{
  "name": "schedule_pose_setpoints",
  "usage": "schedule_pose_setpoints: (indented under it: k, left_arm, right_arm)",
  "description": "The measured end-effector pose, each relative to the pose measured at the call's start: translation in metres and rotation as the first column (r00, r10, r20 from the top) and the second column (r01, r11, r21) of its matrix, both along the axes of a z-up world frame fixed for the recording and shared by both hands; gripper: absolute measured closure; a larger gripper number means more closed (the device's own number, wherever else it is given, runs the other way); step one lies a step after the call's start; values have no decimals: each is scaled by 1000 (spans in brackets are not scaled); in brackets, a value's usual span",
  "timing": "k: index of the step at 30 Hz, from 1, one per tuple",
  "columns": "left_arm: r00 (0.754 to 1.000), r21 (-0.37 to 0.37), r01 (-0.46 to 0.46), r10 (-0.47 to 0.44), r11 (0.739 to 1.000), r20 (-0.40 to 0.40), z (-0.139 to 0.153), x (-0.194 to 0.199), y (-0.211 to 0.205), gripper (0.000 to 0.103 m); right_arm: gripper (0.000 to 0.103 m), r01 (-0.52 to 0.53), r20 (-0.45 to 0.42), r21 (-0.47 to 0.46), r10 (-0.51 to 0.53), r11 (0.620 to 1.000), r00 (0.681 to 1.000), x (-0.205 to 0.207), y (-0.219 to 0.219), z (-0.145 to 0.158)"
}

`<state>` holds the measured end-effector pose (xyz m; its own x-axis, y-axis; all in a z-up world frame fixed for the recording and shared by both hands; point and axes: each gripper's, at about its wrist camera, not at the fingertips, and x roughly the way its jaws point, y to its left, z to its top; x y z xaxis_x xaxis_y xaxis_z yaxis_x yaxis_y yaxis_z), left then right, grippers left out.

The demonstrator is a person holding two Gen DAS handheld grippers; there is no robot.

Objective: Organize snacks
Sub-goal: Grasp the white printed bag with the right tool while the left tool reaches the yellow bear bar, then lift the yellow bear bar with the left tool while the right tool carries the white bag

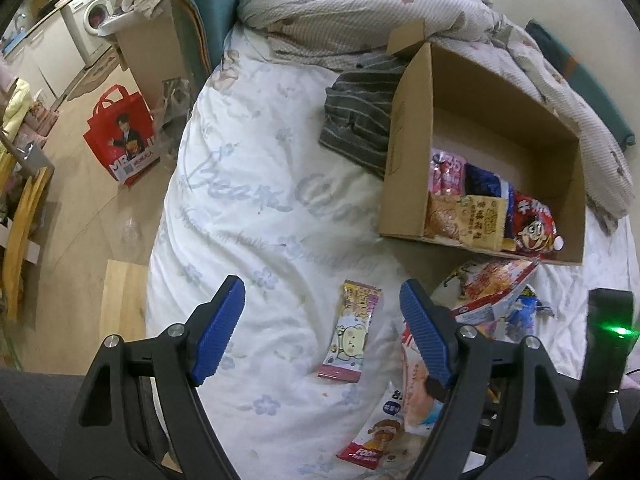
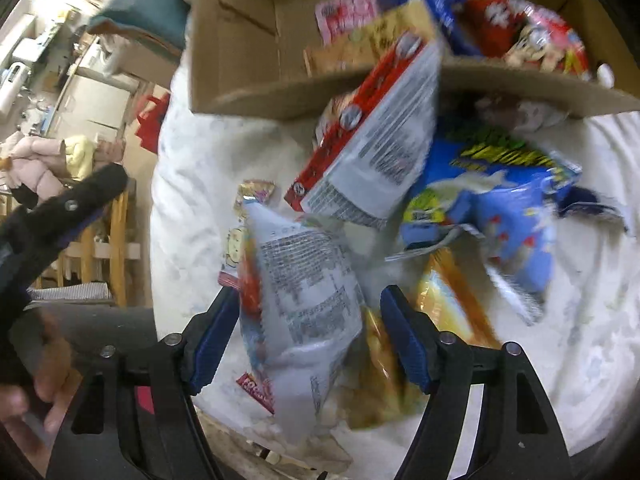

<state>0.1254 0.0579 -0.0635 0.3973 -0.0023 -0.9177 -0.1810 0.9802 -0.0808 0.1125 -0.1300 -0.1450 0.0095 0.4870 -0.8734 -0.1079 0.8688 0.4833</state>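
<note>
Your right gripper (image 2: 310, 332) straddles that silvery snack bag (image 2: 304, 292), jaws wide — light, crinkly, slippery, so pinch the sealed edge — left gripper (image 1: 322, 330) idles wide open.

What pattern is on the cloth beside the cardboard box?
Dark grey cloth with thin pale stripes, clearest in the left wrist view.

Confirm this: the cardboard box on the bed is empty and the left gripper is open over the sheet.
Not quite. The cardboard box already holds several snack packets, as the left wrist view shows. The left gripper is indeed open over the sheet.
</note>
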Motion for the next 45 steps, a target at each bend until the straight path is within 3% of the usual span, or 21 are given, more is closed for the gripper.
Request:
schedule_pose_setpoints:
  k: [3, 6, 7, 8, 12, 16, 22, 24, 26, 30, 34, 37, 45]
  left_arm:
    - [1000, -25, -9, 8, 1000, -19, -3, 0, 3, 26]
    - [1000, -38, -16, 15, 999, -19, -2, 1, 5, 26]
    - [1000, -39, -17, 16, 999, -14, -1, 1, 5, 26]
    - [1000, -40, -17, 16, 999, -11, 0, 1, 6, 26]
    - [999, -25, -34, 34, 999, -7, 2, 2, 8, 26]
    - [998, -41, -44, 42, 998, -52, -11, 5, 11, 26]
    - [989, -22, 4, -7, 1000, -146, -49, 12, -4, 26]
    - [980, 11, 52, -48, 999, -195, -69, 17, -15, 26]
    - [966, -7, 105, -104, 994, -238, -87, 20, -27, 31]
    - [949, 19, 155, -144, 988, -281, -102, 17, -42, 33]
    - [943, 40, 195, -176, 980, -284, -105, 16, -52, 54]
    - [944, 36, 193, -176, 980, -281, -105, 15, -53, 78]
    - [969, 18, 141, -134, 990, -210, -74, 7, -36, 80]
  right_arm:
    - [35, -55, -10, -41, 55, 998, 998, 1, 14, -10]
    - [53, -90, 30, -73, 92, 993, 995, -5, 20, -6]
    - [65, -94, 41, -62, 97, 994, 994, -5, 18, -1]
    - [68, -93, 47, -40, 95, 995, 994, -6, 16, 4]
    - [70, -72, 107, 58, 66, 996, 992, -11, -2, 38]
    - [70, -13, 133, 200, -15, 980, 991, -10, -31, 65]
    - [70, 106, 165, 227, -146, 968, 976, -12, -79, 76]
    - [70, 169, 139, 252, -208, 953, 968, -14, -92, 69]
    - [70, 223, 114, 265, -260, 938, 959, -13, -104, 64]
    - [70, 249, 138, 260, -291, 933, 947, -10, -115, 73]
    - [70, 245, 139, 266, -288, 932, 947, -10, -114, 74]
    - [70, 233, 145, 266, -278, 935, 950, -9, -112, 74]
    - [70, 217, 151, 284, -267, 934, 952, -11, -114, 75]
